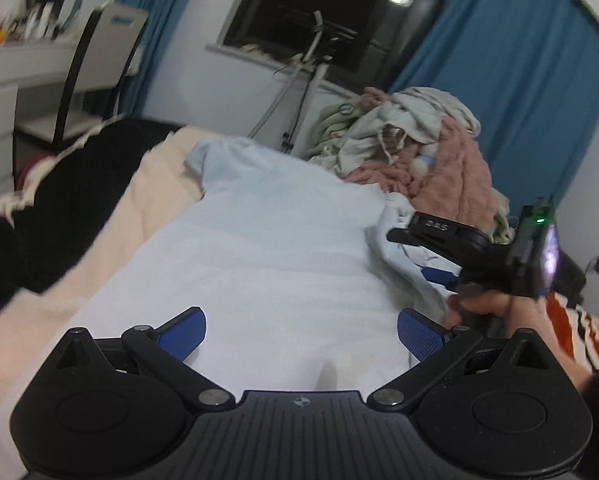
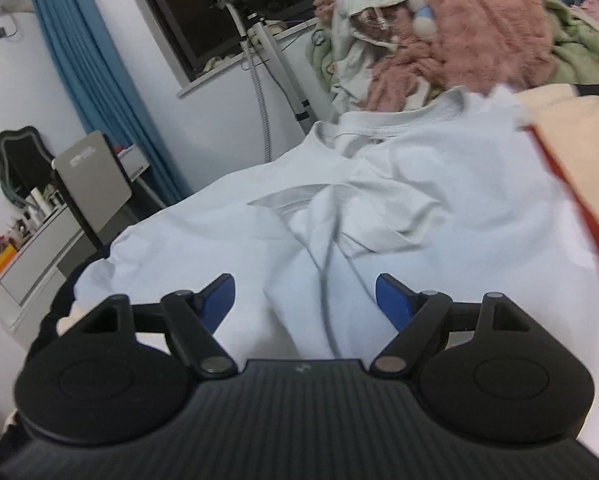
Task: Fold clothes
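The pale blue T-shirt point(image 1: 259, 240) lies spread flat on the bed, over a cream blanket point(image 1: 111, 236), its sleeve bunched in folds near the middle. My left gripper point(image 1: 301, 334) hovers over its hem, jaws wide open and empty. My right gripper point(image 2: 304, 300) hovers above the bunched sleeve, jaws likewise open. A heap of clothes point(image 2: 439, 28) lies beyond the collar.

Background: blue pleated curtains point(image 1: 511, 60) flank a dark window point(image 1: 319, 8) above a white sill; a grey-backed, black-framed chair point(image 1: 99, 64) stands beside a cluttered white desk point(image 1: 27, 60); a white metal stand point(image 2: 259, 40) rises near the wall.
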`<control>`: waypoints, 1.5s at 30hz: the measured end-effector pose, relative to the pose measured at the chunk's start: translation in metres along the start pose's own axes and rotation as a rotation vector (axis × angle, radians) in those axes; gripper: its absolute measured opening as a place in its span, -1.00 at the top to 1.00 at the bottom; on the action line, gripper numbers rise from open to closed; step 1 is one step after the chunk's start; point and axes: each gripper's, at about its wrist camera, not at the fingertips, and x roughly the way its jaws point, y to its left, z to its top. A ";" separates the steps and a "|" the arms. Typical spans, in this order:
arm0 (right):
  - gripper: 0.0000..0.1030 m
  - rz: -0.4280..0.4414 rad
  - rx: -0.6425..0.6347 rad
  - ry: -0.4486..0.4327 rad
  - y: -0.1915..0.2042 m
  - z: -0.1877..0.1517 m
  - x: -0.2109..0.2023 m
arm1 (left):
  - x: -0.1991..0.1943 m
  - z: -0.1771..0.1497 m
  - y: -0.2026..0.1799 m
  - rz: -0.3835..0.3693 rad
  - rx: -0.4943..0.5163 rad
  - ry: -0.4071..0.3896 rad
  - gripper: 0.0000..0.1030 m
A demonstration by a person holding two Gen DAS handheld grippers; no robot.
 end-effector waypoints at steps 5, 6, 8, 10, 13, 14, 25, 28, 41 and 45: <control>-0.56 0.021 -0.106 0.021 0.016 0.000 0.035 | 0.021 -0.003 0.010 0.012 -0.009 0.001 -0.99; -0.56 0.025 -0.128 0.025 0.019 0.000 0.042 | 0.024 -0.003 0.013 0.009 -0.017 0.011 -0.99; -0.57 0.034 -0.170 0.033 0.026 0.000 0.055 | 0.027 -0.002 0.016 0.007 -0.033 0.015 -0.99; -0.57 0.057 -0.208 0.025 0.036 0.001 0.050 | 0.024 -0.002 0.018 0.011 -0.040 0.001 -0.99; -0.57 0.090 -0.251 0.006 0.051 0.003 0.037 | 0.019 -0.001 0.018 0.013 -0.042 -0.016 -0.99; -0.57 0.097 -0.261 0.004 0.056 0.004 0.033 | 0.018 -0.002 0.017 0.015 -0.037 -0.020 -0.99; -0.51 0.240 -0.154 -0.027 0.043 0.001 -0.031 | -0.002 -0.010 0.003 0.028 -0.002 -0.035 -0.99; -0.53 0.153 0.001 -0.091 0.010 0.002 -0.039 | -0.003 -0.011 -0.001 0.029 0.007 -0.035 -0.99; 0.40 -0.136 0.100 -0.038 -0.038 0.036 0.035 | 0.012 -0.014 0.000 0.040 -0.003 -0.008 -0.99; 0.91 -0.095 -0.036 -0.038 -0.007 0.053 0.055 | 0.012 -0.013 0.000 0.026 -0.016 -0.012 -0.99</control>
